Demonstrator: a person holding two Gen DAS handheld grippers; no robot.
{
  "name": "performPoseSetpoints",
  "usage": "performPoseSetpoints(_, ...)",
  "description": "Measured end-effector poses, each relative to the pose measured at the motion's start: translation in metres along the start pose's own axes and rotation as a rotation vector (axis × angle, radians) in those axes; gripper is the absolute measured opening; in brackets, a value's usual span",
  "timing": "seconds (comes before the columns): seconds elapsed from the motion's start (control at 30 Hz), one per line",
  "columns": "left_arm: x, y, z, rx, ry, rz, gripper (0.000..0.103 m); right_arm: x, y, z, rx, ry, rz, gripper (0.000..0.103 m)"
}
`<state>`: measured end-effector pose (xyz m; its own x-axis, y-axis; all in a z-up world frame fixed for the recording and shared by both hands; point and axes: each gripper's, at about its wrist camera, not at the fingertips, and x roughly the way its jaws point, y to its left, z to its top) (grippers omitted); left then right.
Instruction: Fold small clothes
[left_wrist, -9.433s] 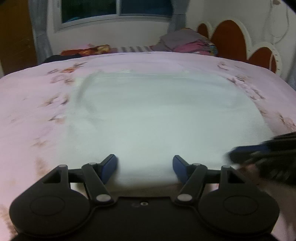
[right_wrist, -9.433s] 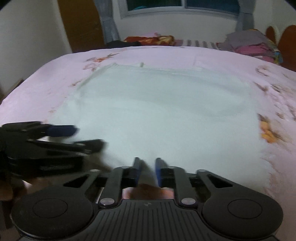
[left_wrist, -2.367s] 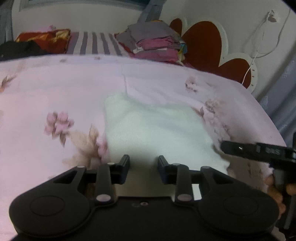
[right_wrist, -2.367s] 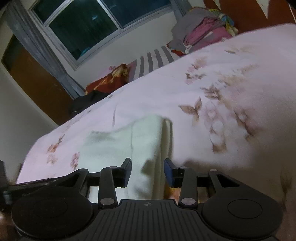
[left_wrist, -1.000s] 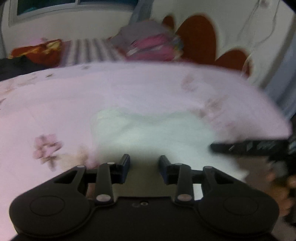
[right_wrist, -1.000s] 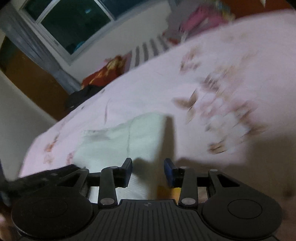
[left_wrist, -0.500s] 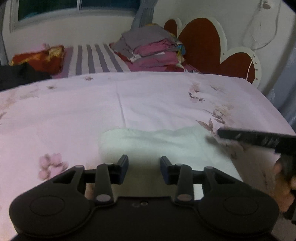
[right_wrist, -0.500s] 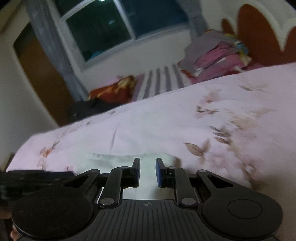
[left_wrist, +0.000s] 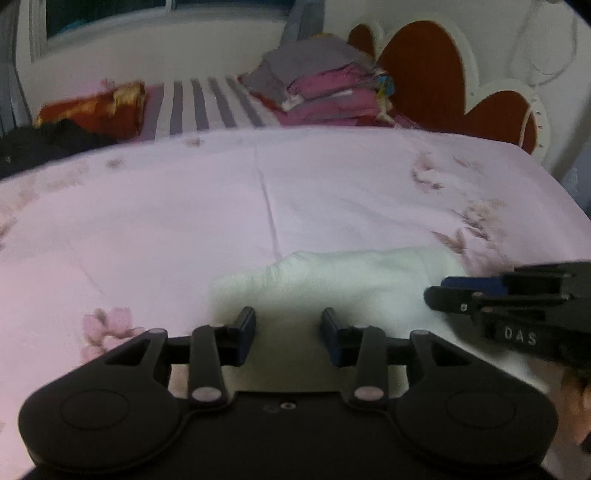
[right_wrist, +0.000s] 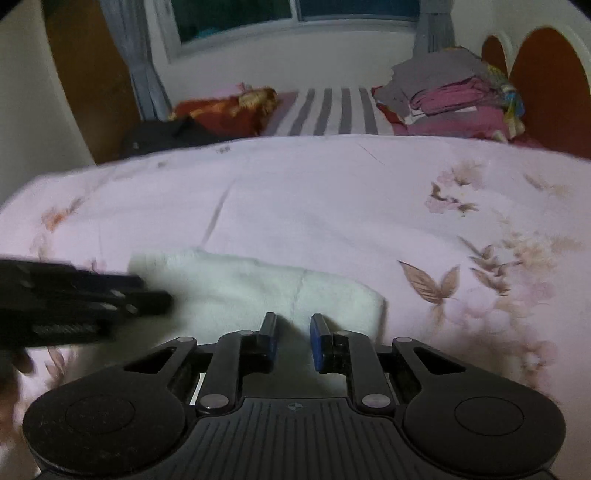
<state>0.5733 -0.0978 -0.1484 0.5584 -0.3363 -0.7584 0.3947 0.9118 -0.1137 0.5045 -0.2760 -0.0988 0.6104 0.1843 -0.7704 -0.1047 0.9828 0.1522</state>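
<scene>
Foremost, pink bedspread printed with flowers and brown leaves (left_wrist: 332, 192), soft fabric, covering the whole bed; a centre crease runs away from both cameras.

Heart-shaped red headboard with white trim (left_wrist: 424, 74), far right, behind a stack of folded grey and pink clothes (left_wrist: 325, 88). Striped grey-and-white pillow (left_wrist: 207, 107) to the left of the stack; red-and-gold cushion (left_wrist: 92, 110) further left.

Folded white terry towel (left_wrist: 351, 280), thick oblong bundle, lying flat on the bedspread just ahead of both tools.

Left gripper (left_wrist: 288, 332), black with blue pads, held low and level over the near edge of the towel; fingers spread apart, holding nothing.

Right gripper (right_wrist: 291, 338), same make, held low and level at the towel's near right corner; fingers parted by a narrow gap, nothing between them. Seen from the left wrist it enters from the right side, edge-on, beside the towel's right end.
</scene>
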Motion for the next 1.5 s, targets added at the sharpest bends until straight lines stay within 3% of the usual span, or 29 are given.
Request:
performPoseSetpoints(0.03,-0.014,-0.001,-0.005,0.006,-0.03,0.0,0.038,-0.014,0.003,-0.003,-0.017,-0.021,-0.018,0.017)
performPoseSetpoints(0.1,-0.037,-0.004,-0.021,0.016,-0.067,-0.048,0.039,-0.044,0.007,-0.016,-0.039,-0.096,0.043,0.017)
performPoseSetpoints(0.17,-0.042,-0.014,-0.038,0.034,-0.032,-0.064,0.038,-0.065,0.014,-0.037,-0.072,-0.111,0.11,0.017)
performPoseSetpoints(0.2,-0.038,-0.019,-0.048,0.055,0.004,-0.064,0.041,-0.068,0.021,-0.049,-0.11,-0.091,0.14,0.017)
performPoseSetpoints(0.27,-0.035,-0.028,-0.065,0.079,-0.02,-0.038,0.041,-0.053,0.03,-0.069,-0.166,-0.021,0.105,0.017)
performPoseSetpoints(0.43,-0.065,-0.028,-0.076,0.006,-0.025,-0.048,0.039,-0.077,0.04,-0.072,-0.131,-0.064,0.09,0.017)
performPoseSetpoints(0.57,-0.089,-0.028,-0.117,-0.032,0.046,-0.042,0.039,-0.097,0.046,-0.103,-0.144,0.04,0.119,0.017)
performPoseSetpoints(0.63,-0.095,-0.03,-0.137,-0.057,0.077,-0.061,0.043,-0.106,0.048,-0.127,-0.152,0.091,0.097,0.017)
performPoseSetpoints(0.7,-0.103,-0.035,-0.152,-0.034,0.106,-0.02,0.054,-0.119,0.046,-0.147,-0.156,0.089,0.081,0.017)
performPoseSetpoints(0.77,-0.104,-0.032,-0.161,-0.071,0.145,-0.038,0.056,-0.126,0.044,-0.158,-0.144,0.09,0.083,0.017)
performPoseSetpoints(0.87,-0.113,-0.035,-0.159,-0.037,0.131,-0.004,0.054,-0.127,0.045,-0.16,-0.157,0.092,0.081,0.017)
performPoseSetpoints(0.93,-0.121,-0.027,-0.152,-0.1,0.079,-0.033,0.058,-0.137,0.039,-0.147,-0.11,0.045,0.093,0.018)
performPoseSetpoints(0.97,-0.124,-0.021,-0.145,-0.129,0.048,-0.04,0.067,-0.142,0.033,-0.139,-0.07,0.011,0.101,0.018)
performPoseSetpoints(1.0,-0.125,-0.016,-0.139,-0.15,0.026,-0.031,0.082,-0.145,0.025,-0.131,-0.021,-0.025,0.106,0.047)
performPoseSetpoints(1.03,-0.123,-0.011,-0.132,-0.176,0.01,-0.017,0.089,-0.146,0.017,-0.125,0.021,-0.06,0.103,0.089)
performPoseSetpoints(1.1,-0.115,0.001,-0.116,-0.229,-0.001,-0.029,0.094,-0.141,0.001,-0.113,0.081,-0.107,0.133,0.09)
performPoseSetpoints(1.2,-0.096,0.014,-0.096,-0.297,0.005,-0.074,0.092,-0.118,-0.023,-0.094,0.206,-0.071,0.192,0.081)
performPoseSetpoints(1.27,-0.082,0.021,-0.09,-0.331,0.027,-0.12,0.091,-0.101,-0.039,-0.087,0.28,-0.04,0.231,0.081)
performPoseSetpoints(1.5,-0.041,0.037,-0.09,-0.484,0.095,-0.255,0.072,-0.045,-0.092,-0.084,0.591,0.081,0.441,0.079)
